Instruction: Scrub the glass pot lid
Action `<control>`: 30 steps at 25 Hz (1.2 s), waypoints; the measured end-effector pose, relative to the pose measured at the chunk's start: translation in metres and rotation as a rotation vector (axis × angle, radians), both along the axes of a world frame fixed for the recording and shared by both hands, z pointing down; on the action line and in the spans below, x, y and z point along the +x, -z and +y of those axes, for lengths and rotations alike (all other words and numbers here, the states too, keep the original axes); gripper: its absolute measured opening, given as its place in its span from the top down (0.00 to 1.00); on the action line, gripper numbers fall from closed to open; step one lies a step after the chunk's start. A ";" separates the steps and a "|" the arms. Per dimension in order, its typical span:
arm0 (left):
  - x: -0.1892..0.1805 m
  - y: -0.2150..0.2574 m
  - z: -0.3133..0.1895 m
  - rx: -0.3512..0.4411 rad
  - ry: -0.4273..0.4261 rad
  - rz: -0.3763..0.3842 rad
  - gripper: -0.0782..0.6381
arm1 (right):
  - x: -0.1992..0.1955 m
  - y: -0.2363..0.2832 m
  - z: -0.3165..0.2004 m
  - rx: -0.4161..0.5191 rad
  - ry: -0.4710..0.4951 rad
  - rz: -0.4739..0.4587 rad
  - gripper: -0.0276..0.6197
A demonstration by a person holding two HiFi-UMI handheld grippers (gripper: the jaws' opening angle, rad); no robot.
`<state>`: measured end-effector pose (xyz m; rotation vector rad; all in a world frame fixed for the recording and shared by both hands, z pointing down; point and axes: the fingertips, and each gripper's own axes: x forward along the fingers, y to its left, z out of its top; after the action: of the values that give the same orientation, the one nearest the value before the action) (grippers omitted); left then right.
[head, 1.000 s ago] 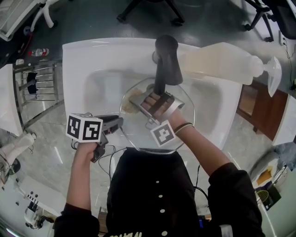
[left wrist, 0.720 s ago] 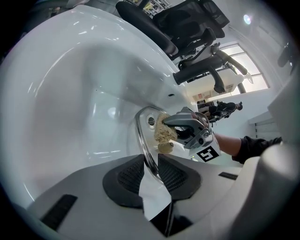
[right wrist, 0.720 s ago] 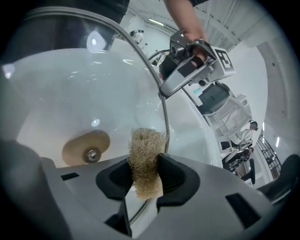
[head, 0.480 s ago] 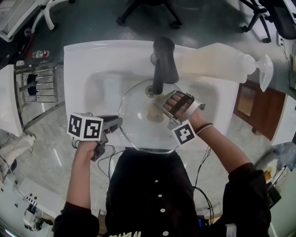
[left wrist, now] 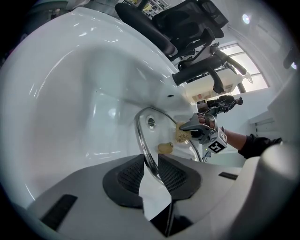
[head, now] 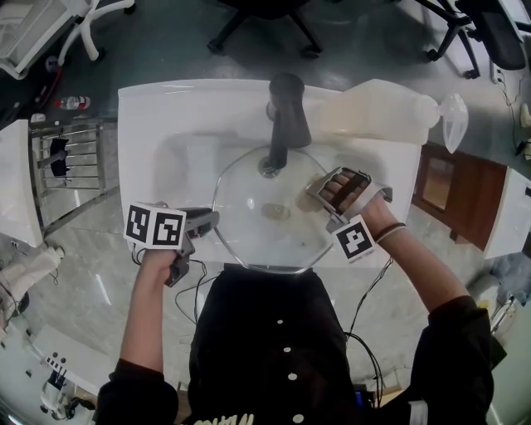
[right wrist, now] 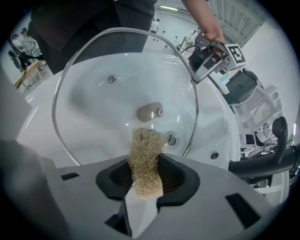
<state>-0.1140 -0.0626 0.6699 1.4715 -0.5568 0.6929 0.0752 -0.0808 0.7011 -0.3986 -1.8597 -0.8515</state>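
A white rectangular ceramic sink (head: pixel 141 133) fills the middle, with a dark matte metal faucet (head: pixel 286 112) standing at its back rim. Just beside the faucet, a large translucent plastic pump bottle (head: pixel 373 112) stretches along that rim (pump head at its right end). A chrome wire rack (head: pixel 70 162) stands left of the sink and a brown wooden cabinet (head: pixel 452 195) right of it. A black office chair base (head: pixel 265 7) sits beyond.

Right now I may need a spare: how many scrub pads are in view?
1. The tan fibrous scrub pad is pinched in the right gripper's jaws, at the glass lid's right edge. The tan lump mid-lid is its knob. A spare could be out of view.
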 end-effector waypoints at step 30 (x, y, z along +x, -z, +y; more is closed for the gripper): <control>0.001 0.002 -0.001 0.020 0.018 0.032 0.73 | -0.152 0.035 -0.010 0.083 -0.139 -0.334 0.73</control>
<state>-0.1130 -0.0640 0.6678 1.4924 -0.5533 0.6501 -0.0767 -0.0912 0.6663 -0.0750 -2.1211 -0.9388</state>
